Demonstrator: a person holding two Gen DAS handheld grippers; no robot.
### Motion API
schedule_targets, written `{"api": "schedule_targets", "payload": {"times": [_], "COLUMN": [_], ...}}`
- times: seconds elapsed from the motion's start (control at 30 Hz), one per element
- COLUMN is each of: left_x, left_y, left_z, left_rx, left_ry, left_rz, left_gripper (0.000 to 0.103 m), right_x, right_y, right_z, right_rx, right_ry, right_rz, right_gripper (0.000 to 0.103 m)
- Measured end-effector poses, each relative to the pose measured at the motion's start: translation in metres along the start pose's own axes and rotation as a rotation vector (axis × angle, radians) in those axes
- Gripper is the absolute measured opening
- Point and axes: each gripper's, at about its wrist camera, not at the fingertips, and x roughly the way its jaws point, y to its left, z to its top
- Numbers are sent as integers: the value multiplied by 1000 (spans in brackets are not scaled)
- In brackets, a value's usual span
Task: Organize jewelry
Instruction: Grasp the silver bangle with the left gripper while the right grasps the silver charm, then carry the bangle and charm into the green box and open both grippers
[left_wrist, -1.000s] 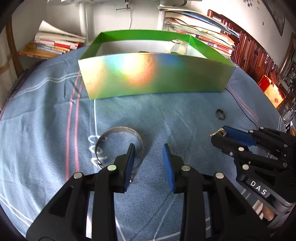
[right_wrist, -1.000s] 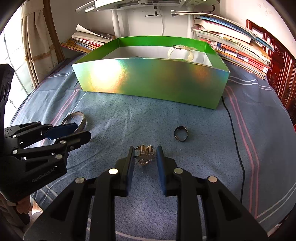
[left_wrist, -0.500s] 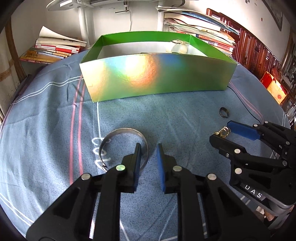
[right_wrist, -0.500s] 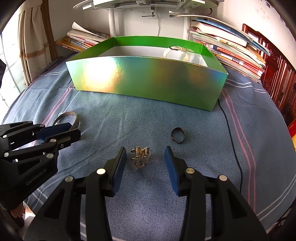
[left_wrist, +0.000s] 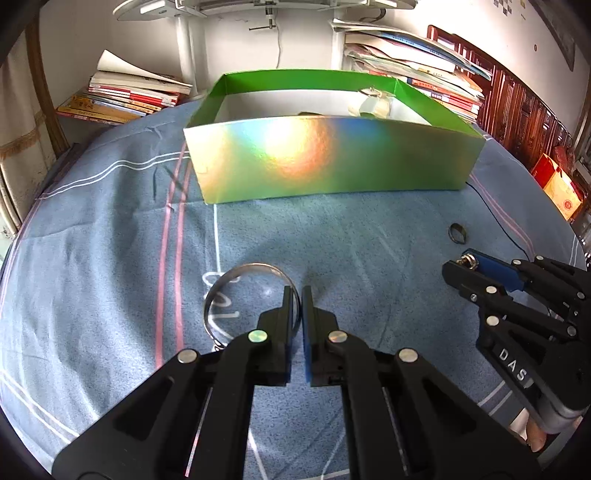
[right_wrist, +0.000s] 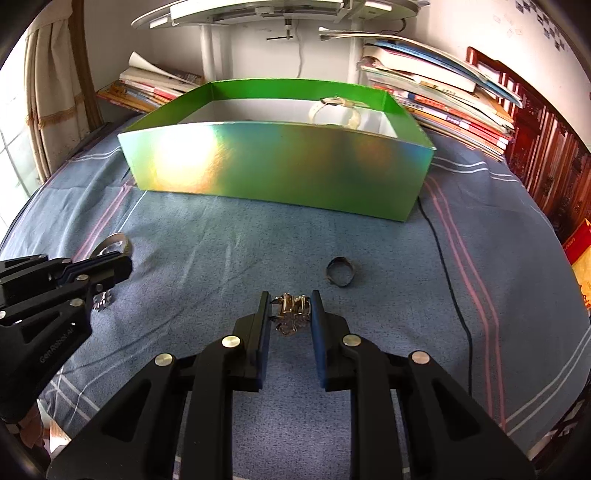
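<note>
While pinching tight on the near rim of the silver bangle (left_wrist: 255, 264), sitting low over the blue-clothed desk (left_wrist: 110, 240): talking about the left gripper (left_wrist: 298, 295) here, with jaws fully closed on that thin band. Closing now with the right gripper (right_wrist: 290, 299) as well, straddling the gold trinket (right_wrist: 291, 314) (a brooch or tangled earrings, hard to tell), with a sliver of cloth showing beside the pads, so not calling it a firm hold yet.

Judging the job as barely past its opening. Counting one pale bracelet or watch (right_wrist: 334, 110) already lying inside the green box (right_wrist: 295, 173), toward its far right corner. Counting three pieces outside on the cloth: the bangle, the trinket, and a dark ring (right_wrist: 341, 283) lying just beyond the trinket, untouched. By my reckoning, needing two lifts and two drops into the box, then a return trip for the ring.

Comparing the views now. Getting the bangle grip only from the left wrist: seeing the band running straight between the pads, plus faint white lettering on the cloth inside the hoop. Getting little of that from the right wrist, just a slice of bangle peeking past the left gripper's tips. Getting the trinket's shape and its place between the jaws only from the right wrist, and catching merely a small gold glint at the right gripper's tip from the left (nothing more to read there).
</note>
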Motion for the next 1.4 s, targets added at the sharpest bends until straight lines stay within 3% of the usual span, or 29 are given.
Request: {"api": "schedule_targets", "payload": {"times": [0.27, 0.43, 0.7, 0.83, 1.0, 1.2, 1.23, 1.33, 1.4], "left_x": [-7, -33, -72, -74, -29, 32, 39, 45, 41], "left_y": [13, 19, 21, 19, 10, 7, 7, 9, 10], "left_z": [3, 20, 81, 118, 148, 151, 150, 148, 148], "left_rx": [-40, -50, -36, -26, 0, -5, -5, -5, -10], "left_ry": [-19, -94, -259, -306, -235, -126, -112, -107, -121], "left_rz": [30, 11, 59, 68, 67, 60, 59, 74, 74], "left_gripper": [5, 5, 5, 5, 5, 6, 7, 10, 26], "right_x": [-6, -31, -60, -38, 11, 50, 51, 43, 33], "right_y": [-8, -8, -18, -29, -29, -29, -29, -30, -29], "right_z": [4, 26, 97, 134, 144, 141, 140, 138, 137], "right_rx": [35, 32, 58, 100, 108, 95, 94, 101, 102], "right_ry": [-27, -111, -266, -253, -175, -93, -90, -115, -138], "right_rz": [-41, -41, -57, -79, -128, -155, -151, -140, -134], "right_gripper": [21, 21, 21, 21, 21, 21, 24, 46, 50]}}
